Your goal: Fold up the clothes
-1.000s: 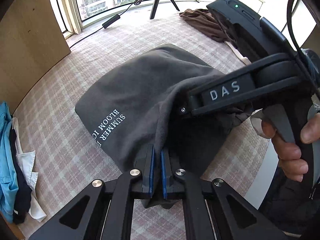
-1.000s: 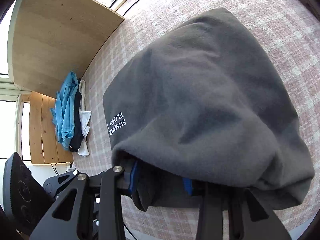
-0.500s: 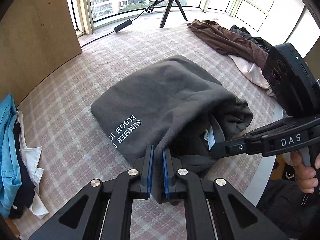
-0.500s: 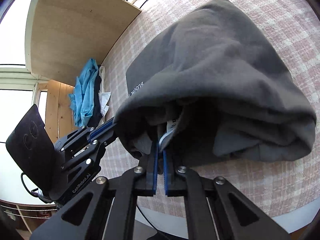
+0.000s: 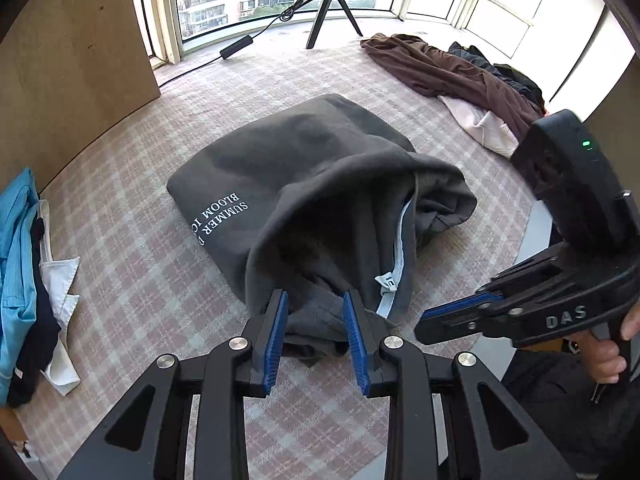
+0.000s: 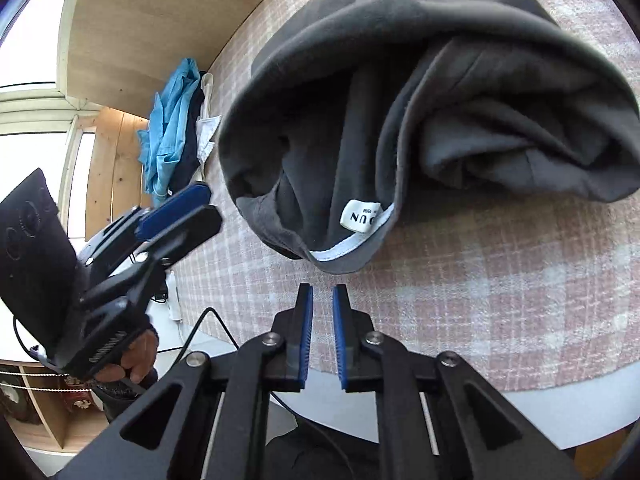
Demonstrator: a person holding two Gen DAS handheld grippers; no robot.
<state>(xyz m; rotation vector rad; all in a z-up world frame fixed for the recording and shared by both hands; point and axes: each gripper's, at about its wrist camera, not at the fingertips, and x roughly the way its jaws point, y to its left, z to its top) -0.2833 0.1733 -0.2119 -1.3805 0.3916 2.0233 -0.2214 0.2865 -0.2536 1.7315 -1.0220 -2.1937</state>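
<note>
- left wrist view: the grey sweatshirt (image 5: 304, 184) lies doubled over on the checked counter (image 5: 132, 280), its near edge bunched and gaping. your left gripper (image 5: 316, 328) has its jaws wide, with cloth between the blue pads but not pinched. before closing again, gather one clean edge, not the whole bunch.
- right wrist view: your right gripper (image 6: 320, 336) sits just short of the collar label (image 6: 360, 216), jaws narrow and empty. tuck the loose collar flat so the fold lies even.
</note>
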